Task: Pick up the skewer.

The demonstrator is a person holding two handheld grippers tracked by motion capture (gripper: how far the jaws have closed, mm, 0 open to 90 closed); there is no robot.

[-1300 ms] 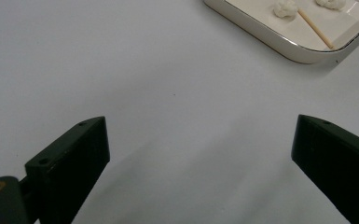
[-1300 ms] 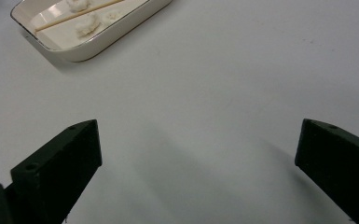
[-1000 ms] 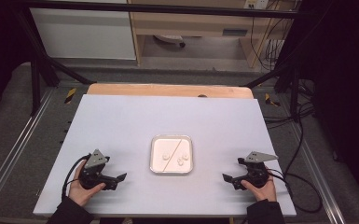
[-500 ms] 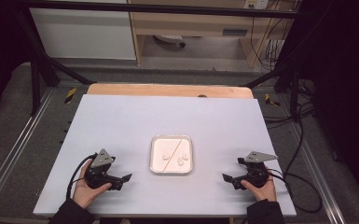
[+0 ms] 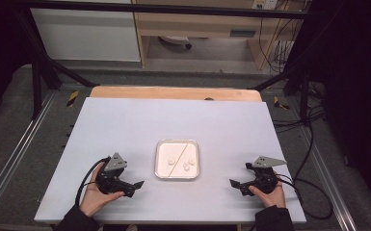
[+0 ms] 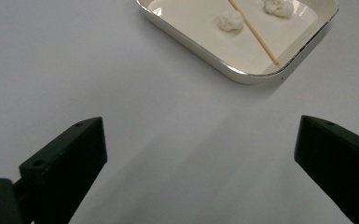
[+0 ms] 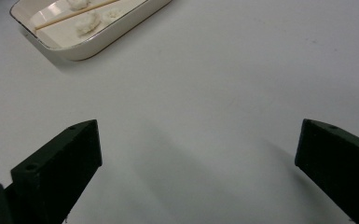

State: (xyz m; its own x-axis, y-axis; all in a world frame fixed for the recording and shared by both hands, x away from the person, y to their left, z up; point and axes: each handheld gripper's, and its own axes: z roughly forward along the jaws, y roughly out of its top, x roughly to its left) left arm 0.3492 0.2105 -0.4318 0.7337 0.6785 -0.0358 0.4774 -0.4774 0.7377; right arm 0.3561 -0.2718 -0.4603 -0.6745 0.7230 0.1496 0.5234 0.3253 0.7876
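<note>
A white square tray point(image 5: 158, 161) sits at the middle front of the table, holding a thin wooden stick point(image 5: 179, 156) laid diagonally and small white lumps point(image 5: 189, 165). My left gripper point(image 5: 134, 186) rests on the table left of the tray, open and empty, held by a hand. In the left gripper view its jaws point(image 6: 200, 158) stand wide apart, with the tray point(image 6: 242, 77), the stick point(image 6: 254, 32) and a lump point(image 6: 231, 21) ahead. My right gripper point(image 5: 236, 186) lies right of the tray, also open and empty point(image 7: 198, 158), with the tray point(image 7: 88, 49) at upper left.
The white tabletop point(image 5: 173, 120) has a wooden strip point(image 5: 173, 93) along its far edge. Black frame posts and cables stand around the table, and a cable point(image 5: 308, 192) trails from the right gripper.
My left gripper has slid a little to the right, closer to the tray. The right gripper has stayed where it was.
</note>
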